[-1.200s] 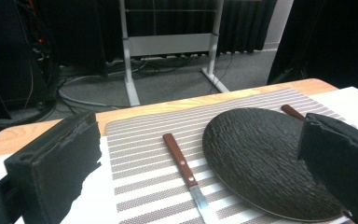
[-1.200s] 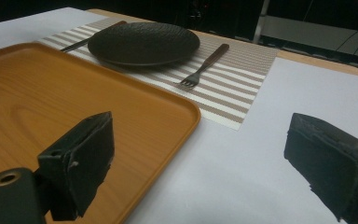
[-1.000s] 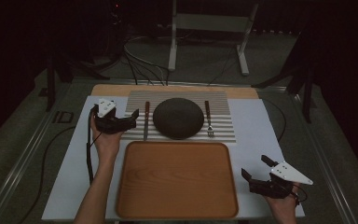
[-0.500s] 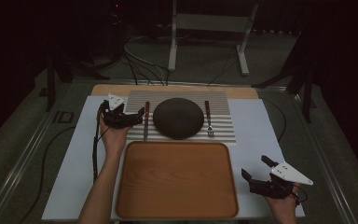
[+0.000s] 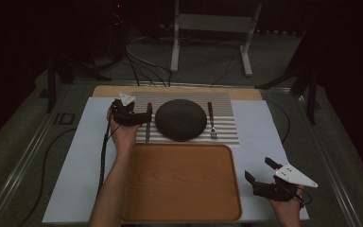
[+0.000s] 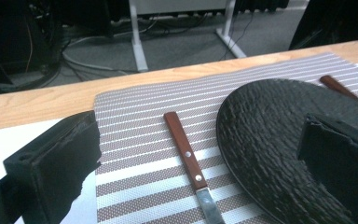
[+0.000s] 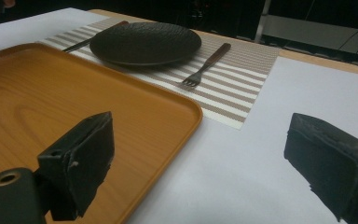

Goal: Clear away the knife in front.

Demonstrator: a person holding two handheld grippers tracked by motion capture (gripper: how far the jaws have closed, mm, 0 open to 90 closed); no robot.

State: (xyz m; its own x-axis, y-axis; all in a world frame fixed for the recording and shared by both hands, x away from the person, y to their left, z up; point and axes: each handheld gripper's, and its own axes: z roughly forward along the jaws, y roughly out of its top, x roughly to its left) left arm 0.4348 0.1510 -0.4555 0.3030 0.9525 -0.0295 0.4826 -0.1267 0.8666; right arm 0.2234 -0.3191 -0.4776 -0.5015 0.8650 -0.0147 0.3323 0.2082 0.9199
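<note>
Knife (image 6: 188, 161) lies on the striped mat (image 5: 227, 101) just left of the dark plate (image 5: 180, 119) at upper centre of the high view, with the left gripper (image 5: 131, 115) hovering over its handle, jaws spread and empty to either side of it in the left gripper view. Fork (image 5: 211, 120) lies right of the plate, the wooden tray (image 5: 182, 182) fills the lower centre, and the right gripper (image 5: 264, 182) sits at lower right over the white sheet (image 5: 264, 127), jaws wide apart, holding nothing.

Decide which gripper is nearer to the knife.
Left. The left gripper hovers open right over the knife, beside the plate; the right gripper is open far off, beyond the tray.
</note>
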